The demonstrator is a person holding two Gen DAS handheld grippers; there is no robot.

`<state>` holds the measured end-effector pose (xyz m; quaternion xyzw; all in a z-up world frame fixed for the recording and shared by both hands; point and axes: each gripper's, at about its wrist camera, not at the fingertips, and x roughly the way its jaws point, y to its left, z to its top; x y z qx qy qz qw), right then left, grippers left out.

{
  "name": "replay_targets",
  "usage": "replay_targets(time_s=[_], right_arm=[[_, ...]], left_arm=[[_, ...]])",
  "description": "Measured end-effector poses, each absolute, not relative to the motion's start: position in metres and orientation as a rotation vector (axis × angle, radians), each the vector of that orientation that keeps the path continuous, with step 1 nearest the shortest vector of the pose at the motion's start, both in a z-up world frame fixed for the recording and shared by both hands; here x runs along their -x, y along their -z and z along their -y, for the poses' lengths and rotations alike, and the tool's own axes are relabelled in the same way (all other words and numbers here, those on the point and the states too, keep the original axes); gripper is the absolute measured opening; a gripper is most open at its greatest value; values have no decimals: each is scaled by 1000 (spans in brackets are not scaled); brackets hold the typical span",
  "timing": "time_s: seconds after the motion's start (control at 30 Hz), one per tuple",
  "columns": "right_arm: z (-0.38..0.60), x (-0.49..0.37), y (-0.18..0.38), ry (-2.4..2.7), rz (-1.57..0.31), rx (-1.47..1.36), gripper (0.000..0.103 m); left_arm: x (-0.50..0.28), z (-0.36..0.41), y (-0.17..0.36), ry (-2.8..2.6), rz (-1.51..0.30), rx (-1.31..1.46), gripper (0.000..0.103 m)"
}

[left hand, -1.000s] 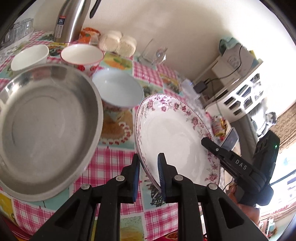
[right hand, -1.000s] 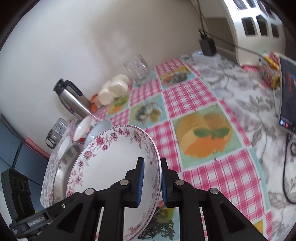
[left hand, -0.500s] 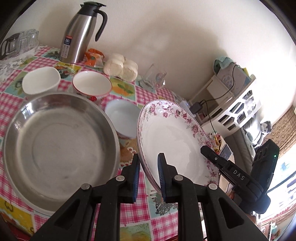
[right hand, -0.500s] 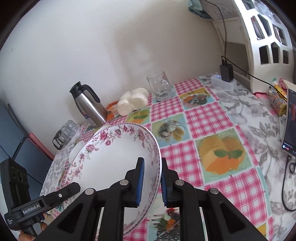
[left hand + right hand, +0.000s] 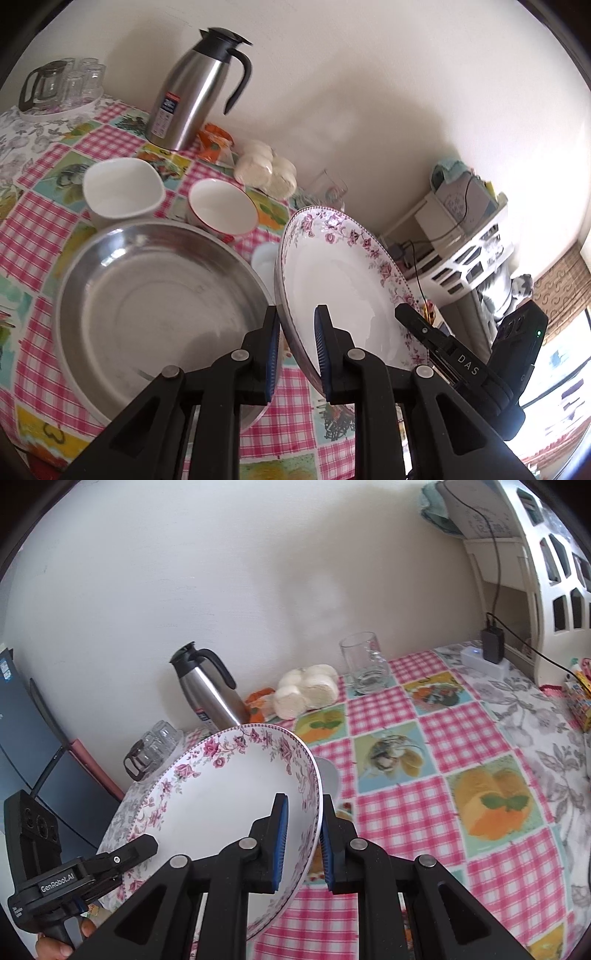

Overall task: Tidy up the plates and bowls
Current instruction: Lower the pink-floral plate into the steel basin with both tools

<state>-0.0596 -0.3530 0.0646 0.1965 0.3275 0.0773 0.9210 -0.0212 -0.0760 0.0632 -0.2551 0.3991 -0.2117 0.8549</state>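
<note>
Left wrist view shows the left gripper (image 5: 295, 350) clamped on the near rim of the floral plate (image 5: 343, 280), while the right gripper (image 5: 301, 840) pinches the opposite rim, so the plate hangs between the two, tilted and clear of the worktop (image 5: 40, 221). Over the last second the plate has been carried higher: the steel basin (image 5: 155, 306) and the bowls now sit lower in the left view, and the thermos (image 5: 195, 92) and the tray of glasses (image 5: 62, 88) have come into sight. This likely means the plate is in transit, probably toward the basin just beside it, though where it will go cannot be told.

The steel basin holds nothing. The white bowl (image 5: 122, 192) and the red-rimmed bowl (image 5: 221, 206) behind it also look empty, and a pale bowl (image 5: 264, 260) peeks out between basin and plate, its inside mostly hidden. The glass mug (image 5: 365, 668) near the wall is empty too. Nothing is stacked yet.
</note>
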Motion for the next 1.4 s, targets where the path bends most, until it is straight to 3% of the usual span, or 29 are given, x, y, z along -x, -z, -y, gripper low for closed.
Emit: replay_targets(time_s=[0.7, 1.4], right_arm=[[257, 27, -56, -266, -723, -357, 17], [250, 1, 12, -214, -918, -367, 18]], left_arm=[[11, -21, -55, 311, -819, 649, 19], [-12, -15, 0, 201, -1027, 607, 19]])
